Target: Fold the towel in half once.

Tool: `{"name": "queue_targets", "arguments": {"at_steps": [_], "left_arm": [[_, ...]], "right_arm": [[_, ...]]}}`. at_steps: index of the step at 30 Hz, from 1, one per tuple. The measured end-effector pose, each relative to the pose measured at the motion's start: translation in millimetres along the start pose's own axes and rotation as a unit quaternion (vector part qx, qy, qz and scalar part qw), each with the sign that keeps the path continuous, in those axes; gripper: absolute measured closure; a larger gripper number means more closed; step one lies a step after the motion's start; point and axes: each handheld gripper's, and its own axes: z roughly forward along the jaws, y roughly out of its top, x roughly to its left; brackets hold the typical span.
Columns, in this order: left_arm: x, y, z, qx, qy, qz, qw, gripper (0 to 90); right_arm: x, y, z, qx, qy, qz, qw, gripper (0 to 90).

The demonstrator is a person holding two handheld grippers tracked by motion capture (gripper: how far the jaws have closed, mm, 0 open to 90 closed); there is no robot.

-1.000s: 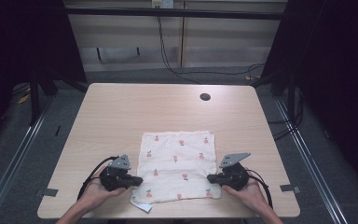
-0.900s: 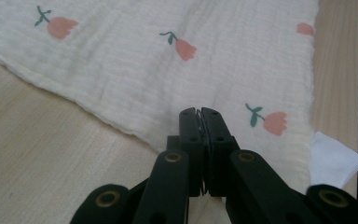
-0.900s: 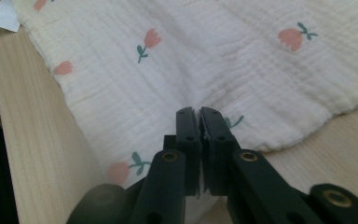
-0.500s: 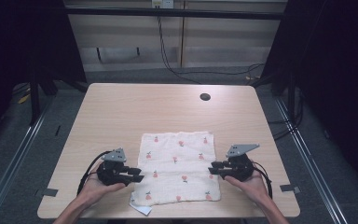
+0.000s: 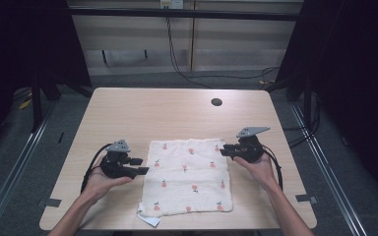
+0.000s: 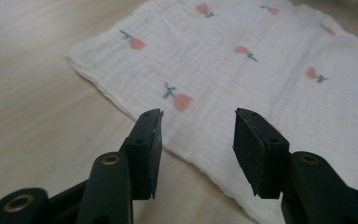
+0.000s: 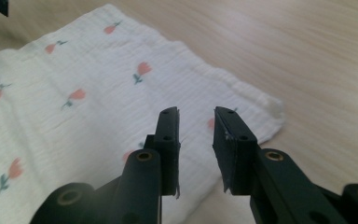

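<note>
Both hands have drawn off the white cloth (image 5: 187, 177), which is lying flat on the table (image 5: 142, 113); left gripper (image 5: 139, 166) has been opening, right gripper (image 5: 224, 151) is standing apart, both holding nothing.

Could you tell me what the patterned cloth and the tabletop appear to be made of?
The cloth looks like soft white cotton gauze: fine crinkled ribs, matte, printed with small pink flowers. The tabletop looks like pale wood-grain laminate, smooth with a slight sheen; solid wood cannot be ruled out.
</note>
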Motion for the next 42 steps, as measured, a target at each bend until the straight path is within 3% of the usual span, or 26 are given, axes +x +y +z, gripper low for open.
{"name": "queue_targets", "arguments": {"at_steps": [5, 11, 17, 25, 27, 32, 42], "left_arm": [[19.1, 10.4, 2.2, -0.024, 0.011, -0.021, 0.9994, 54.0], [38.9, 17.8, 16.9, -0.022, 0.017, -0.039, 0.9988, 55.4], [54.4, 21.0, 23.2, -0.023, 0.028, -0.052, 0.998, 55.4], [59.9, 24.3, 31.7, -0.023, 0.032, -0.054, 0.9978, 55.1], [64.5, 25.0, 34.6, -0.022, 0.035, -0.058, 0.9975, 55.0], [74.7, 21.0, 42.6, -0.016, 0.039, -0.073, 0.9964, 54.4], [77.6, 33.2, 65.3, -0.006, 0.047, -0.068, 0.9966, 56.6]], "right_arm": [[-21.6, 7.0, 10.8, 0.004, -0.019, 0.015, 0.9997, 71.7], [-41.3, 9.9, 27.5, 0.019, -0.037, 0.029, 0.9987, 70.9], [-50.9, 10.0, 46.2, 0.033, -0.031, 0.04, 0.9982, 68.7], [-57.5, 8.3, 55.9, 0.042, -0.046, 0.051, 0.9968, 69.4], [-58.8, 7.1, 57.6, 0.033, -0.04, 0.054, 0.9972, 70.7], [-57.2, 6.9, 59.5, 0.032, -0.04, 0.053, 0.9972, 87.5], [-54.1, 8.5, 53.0, 0.011, -0.022, 0.059, 0.998, 88.8]]}}
